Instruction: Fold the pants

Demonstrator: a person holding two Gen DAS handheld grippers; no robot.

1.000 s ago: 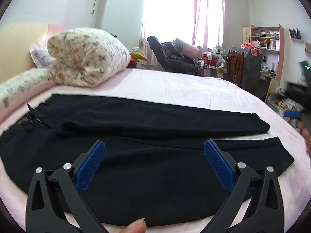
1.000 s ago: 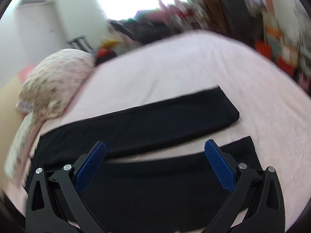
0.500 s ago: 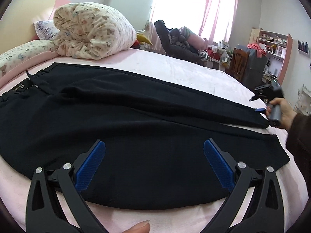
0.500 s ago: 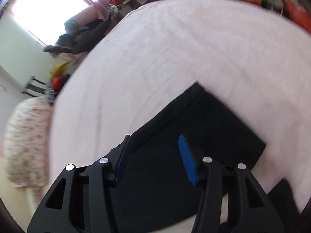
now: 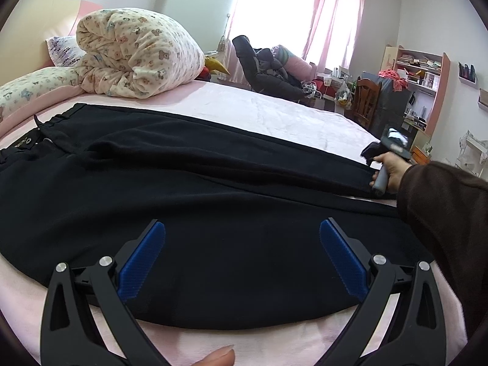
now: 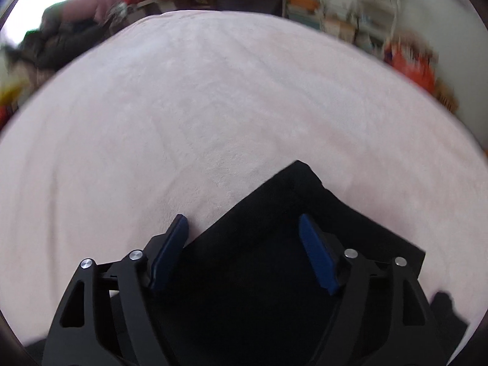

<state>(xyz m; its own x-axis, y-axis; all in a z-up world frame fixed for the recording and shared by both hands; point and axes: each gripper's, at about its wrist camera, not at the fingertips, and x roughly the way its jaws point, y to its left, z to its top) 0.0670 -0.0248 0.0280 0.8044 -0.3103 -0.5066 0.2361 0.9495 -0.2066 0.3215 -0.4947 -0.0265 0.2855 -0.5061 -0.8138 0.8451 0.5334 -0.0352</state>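
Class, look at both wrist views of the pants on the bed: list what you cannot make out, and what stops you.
- Left wrist view: the right gripper at the far hem; its jaws are too small, hidden by the hand.
- Left wrist view: the near leg's hem, behind the sleeve.
- Right wrist view: most of the pants, cut off by the edge and the gripper.
- Right wrist view: room clutter, blurred.
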